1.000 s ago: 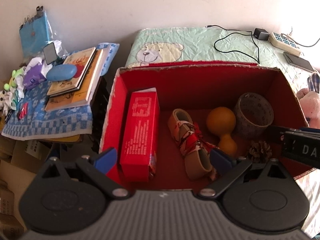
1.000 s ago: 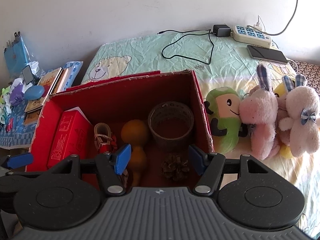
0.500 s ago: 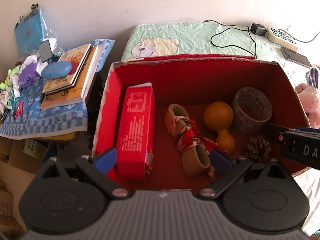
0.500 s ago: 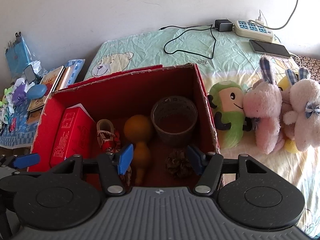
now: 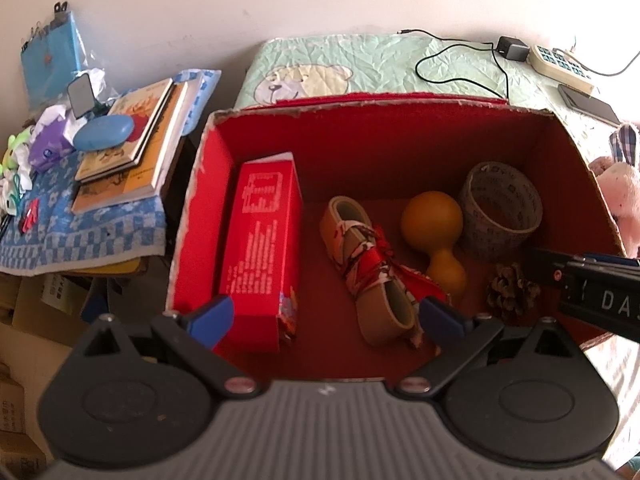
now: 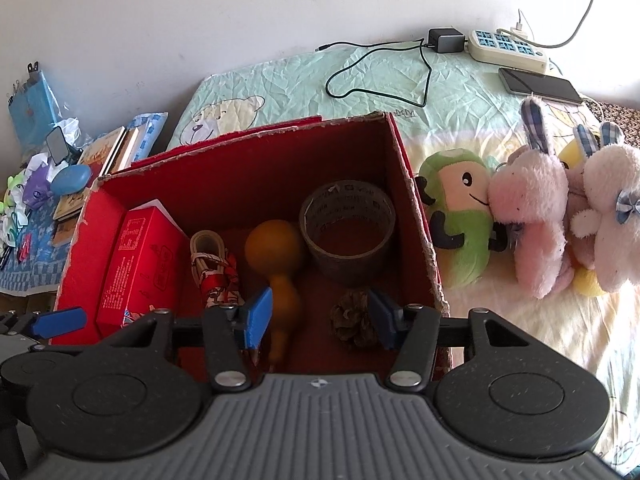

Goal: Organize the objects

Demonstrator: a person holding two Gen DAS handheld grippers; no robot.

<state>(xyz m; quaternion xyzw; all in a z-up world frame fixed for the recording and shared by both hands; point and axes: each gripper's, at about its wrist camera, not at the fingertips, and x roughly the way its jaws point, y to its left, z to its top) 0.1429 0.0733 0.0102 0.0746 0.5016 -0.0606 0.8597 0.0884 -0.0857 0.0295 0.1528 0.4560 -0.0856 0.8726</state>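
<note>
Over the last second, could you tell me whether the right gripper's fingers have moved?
Yes. The right gripper is closing: its fingers now frame the pinecone more tightly, without touching it.

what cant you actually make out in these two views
- Pinecone, right wrist view: its right side is covered by the closing right gripper.
- Gourd: its lower end is behind the gripper body.
- Red carton, left wrist view: print too small.
- Pink plush: cut by the frame edge.
</note>
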